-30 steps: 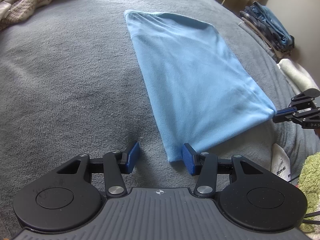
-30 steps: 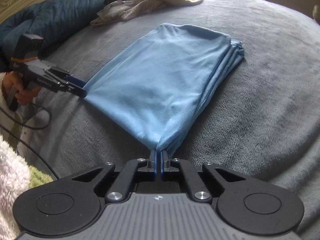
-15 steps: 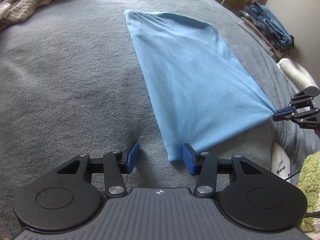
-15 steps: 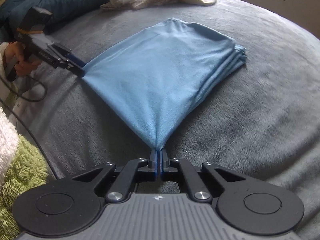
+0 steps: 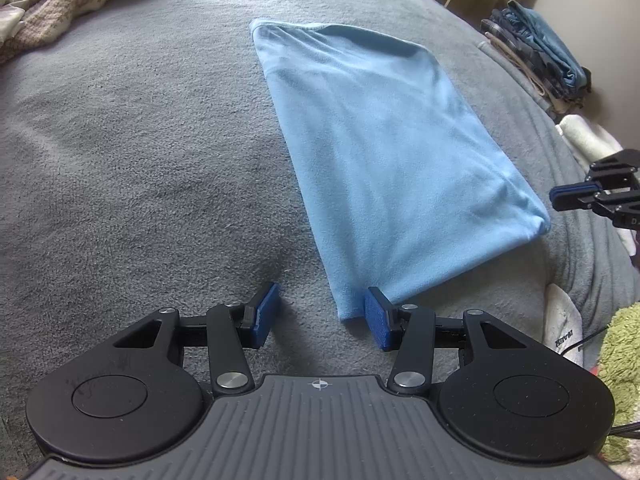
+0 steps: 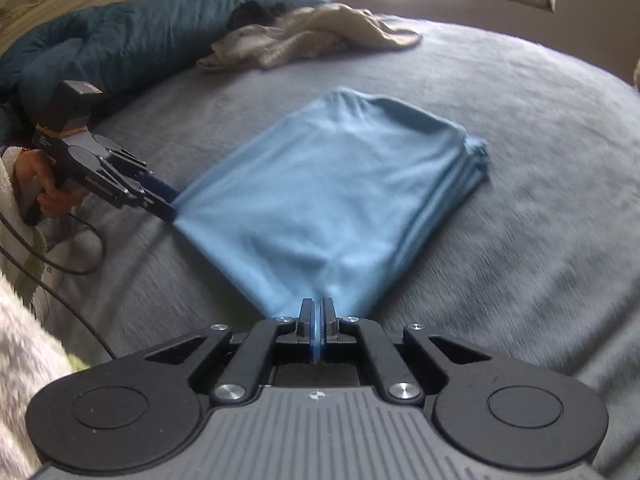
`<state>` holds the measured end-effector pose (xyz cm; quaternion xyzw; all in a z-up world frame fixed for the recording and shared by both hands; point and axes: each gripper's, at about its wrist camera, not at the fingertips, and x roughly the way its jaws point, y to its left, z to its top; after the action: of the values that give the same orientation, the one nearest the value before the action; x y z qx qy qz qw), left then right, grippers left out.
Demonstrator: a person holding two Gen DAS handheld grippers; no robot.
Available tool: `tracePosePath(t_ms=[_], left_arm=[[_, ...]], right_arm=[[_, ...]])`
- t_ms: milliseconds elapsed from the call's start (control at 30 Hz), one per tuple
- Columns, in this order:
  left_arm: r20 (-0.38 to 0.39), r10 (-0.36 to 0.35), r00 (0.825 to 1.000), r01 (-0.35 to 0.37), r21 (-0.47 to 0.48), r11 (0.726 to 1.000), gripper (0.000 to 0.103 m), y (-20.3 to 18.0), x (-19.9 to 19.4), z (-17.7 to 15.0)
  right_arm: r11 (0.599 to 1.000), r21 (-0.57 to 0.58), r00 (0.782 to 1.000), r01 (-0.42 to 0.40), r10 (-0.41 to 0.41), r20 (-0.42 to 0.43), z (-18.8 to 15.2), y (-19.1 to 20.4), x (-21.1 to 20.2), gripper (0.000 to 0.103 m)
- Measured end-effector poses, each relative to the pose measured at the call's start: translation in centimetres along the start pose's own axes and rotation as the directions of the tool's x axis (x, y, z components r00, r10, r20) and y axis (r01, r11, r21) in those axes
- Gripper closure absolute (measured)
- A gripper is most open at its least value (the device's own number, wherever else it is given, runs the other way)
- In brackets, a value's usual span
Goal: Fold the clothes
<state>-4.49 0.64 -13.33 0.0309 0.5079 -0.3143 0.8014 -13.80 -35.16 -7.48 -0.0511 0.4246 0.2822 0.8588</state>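
A light blue cloth (image 5: 380,152), folded in several layers, lies flat on the grey bed cover (image 5: 120,168). My left gripper (image 5: 320,316) stands open low over the cover. The cloth's near corner lies between its pads, close to the right pad (image 5: 376,320), and is not pinched. In the right wrist view the cloth (image 6: 332,200) spreads ahead and the left gripper (image 6: 166,206) sits at its left corner. My right gripper (image 6: 317,304) is shut just above the other near corner. From the left wrist view the right gripper (image 5: 554,198) hangs clear of that slack, rounded corner.
A beige heap of clothes (image 6: 312,36) and a dark blue duvet (image 6: 120,48) lie at the bed's far side. A stack of folded clothes (image 5: 536,60) and a white towel (image 5: 588,136) sit off the right edge. A person's hand (image 6: 52,196) and a cable (image 6: 60,264) are at the left.
The cloth corner that ran taut into my shut right gripper now lies slack and rounded on the bed. The right gripper has risen slightly clear of it. My left gripper has stayed put.
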Motion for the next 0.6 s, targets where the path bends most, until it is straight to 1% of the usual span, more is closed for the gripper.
tracePosePath(t_ms=[67,167,200,233,267,333,400,500,533,600], left_arm=[[-0.001,0.001,1.000,-0.001,-0.005,1.000,0.056,0.2,-0.1,0.0],[-0.001,-0.002,1.000,0.002,-0.008,1.000,0.056,0.3,-0.1,0.0],[-0.001,-0.004,1.000,0.003,-0.007,1.000,0.056,0.3,-0.1,0.0],[-0.002,-0.005,1.000,0.005,-0.007,1.000,0.056,0.4,-0.1,0.0],[-0.005,-0.009,1.000,0.009,-0.010,1.000,0.056,0.4,-0.2,0.1],[-0.009,-0.018,1.000,0.018,-0.021,1.000,0.056,0.7,-0.5,0.2],[0.004,-0.012,1.000,0.013,-0.058,0.998,0.055,1.5,-1.1,0.7],[0.055,0.017,0.998,-0.011,-0.102,0.995,0.055,2.6,-2.2,1.4],[0.075,0.013,0.997,-0.004,-0.110,0.994,0.055,2.7,-2.4,1.7],[0.105,-0.002,0.994,0.012,-0.093,0.996,0.055,2.1,-2.4,2.1]], right_arm=[[0.998,-0.055,1.000,0.003,-0.005,-0.028,0.2,0.5,1.0,0.101],[0.987,-0.154,0.989,0.036,-0.058,-0.139,-1.1,0.9,3.2,0.101],[0.983,-0.175,0.982,0.053,-0.083,-0.169,-1.8,0.8,3.7,0.101],[0.984,-0.168,0.982,0.054,-0.083,-0.172,-2.2,0.6,3.7,0.101],[0.988,-0.147,0.983,0.051,-0.076,-0.169,-2.2,0.4,3.4,0.101],[0.989,-0.142,0.985,0.049,-0.071,-0.156,-1.9,0.5,2.4,0.101],[0.989,-0.140,0.989,0.040,-0.059,-0.137,-1.2,0.5,1.4,0.101],[0.993,-0.113,0.996,0.029,-0.039,-0.083,0.2,0.3,0.2,0.101],[0.995,-0.096,0.998,0.029,-0.035,-0.058,0.8,0.1,0.1,0.101],[0.996,-0.082,0.999,0.034,-0.035,-0.011,2.0,0.0,0.6,0.101]])
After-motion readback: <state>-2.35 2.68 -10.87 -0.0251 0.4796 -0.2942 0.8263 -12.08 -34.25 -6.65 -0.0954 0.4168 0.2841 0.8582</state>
